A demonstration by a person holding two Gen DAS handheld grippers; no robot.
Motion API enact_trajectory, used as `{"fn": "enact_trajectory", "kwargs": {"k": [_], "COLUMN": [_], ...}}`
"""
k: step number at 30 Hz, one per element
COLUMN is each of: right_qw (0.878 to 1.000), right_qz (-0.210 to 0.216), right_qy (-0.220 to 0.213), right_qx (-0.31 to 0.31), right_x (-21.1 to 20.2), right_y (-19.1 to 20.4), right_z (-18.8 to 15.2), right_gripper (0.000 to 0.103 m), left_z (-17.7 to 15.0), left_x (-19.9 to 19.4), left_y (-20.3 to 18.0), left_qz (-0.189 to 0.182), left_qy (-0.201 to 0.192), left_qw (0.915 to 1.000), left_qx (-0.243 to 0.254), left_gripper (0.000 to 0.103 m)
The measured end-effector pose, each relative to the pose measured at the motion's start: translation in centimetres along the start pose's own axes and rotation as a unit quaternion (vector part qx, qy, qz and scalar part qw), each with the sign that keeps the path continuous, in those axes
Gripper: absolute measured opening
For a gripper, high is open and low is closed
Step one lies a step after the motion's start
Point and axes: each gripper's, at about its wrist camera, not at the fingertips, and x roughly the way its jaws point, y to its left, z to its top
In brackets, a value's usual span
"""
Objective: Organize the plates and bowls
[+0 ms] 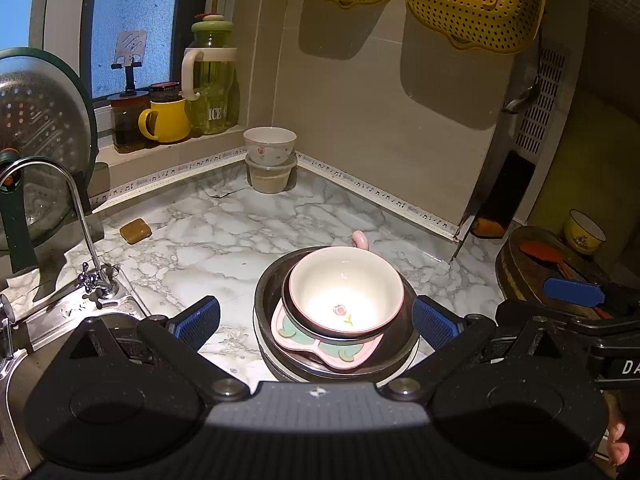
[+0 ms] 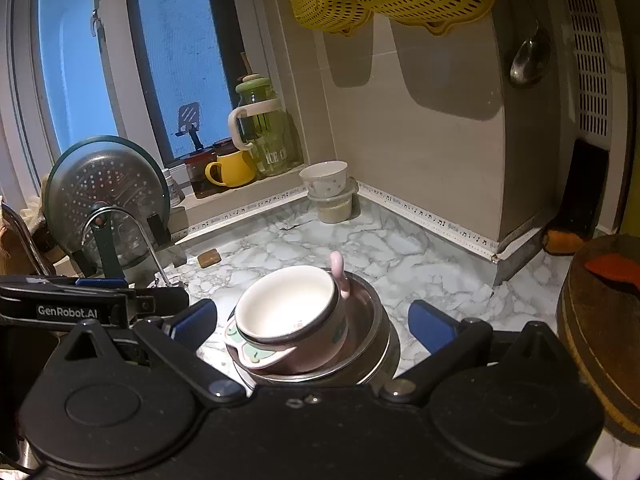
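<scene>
A stack of dishes stands on the marble counter: a white tulip bowl on top, a pink and green flower-shaped dish under it, and steel bowls beneath. My left gripper is open, its blue pads wide on either side of the stack without touching it. My right gripper is open too, straddling the same stack. Another tulip bowl sits on a lidded tub in the back corner.
A faucet and sink edge lie at the left, with a strainer lid on a stand. Jars and a yellow mug line the windowsill. Yellow colanders hang on the wall. A round wooden board with a red spatula sits at right.
</scene>
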Motion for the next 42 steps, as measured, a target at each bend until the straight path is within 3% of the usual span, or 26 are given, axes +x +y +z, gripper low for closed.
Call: {"fn": "enact_trajectory", "kwargs": {"k": [8, 30, 42], "right_qw": [1.000, 1.000, 1.000], "right_qz": [-0.009, -0.017, -0.017], "right_qy": [-0.003, -0.008, -0.006], "right_qx": [0.013, 0.013, 0.011], "right_x": [0.1, 0.0, 0.0], "right_y": [-0.3, -0.4, -0.3], "right_z": [-0.3, -0.3, -0.2], "right_gripper": [0.103, 0.103, 0.103], "left_z": [-0.2, -0.2, -0.3], "left_x": [-0.1, 0.0, 0.4], "left_y": [-0.8, -1.8, -1.7], "left_qz": [0.009, -0.012, -0.020], "left_qy": [-0.010, -0.026, -0.007], "left_qw": [0.9995, 0.9985, 0.9992], "left_qx": [0.027, 0.047, 0.035], "left_gripper": [0.103, 0.103, 0.103]}}
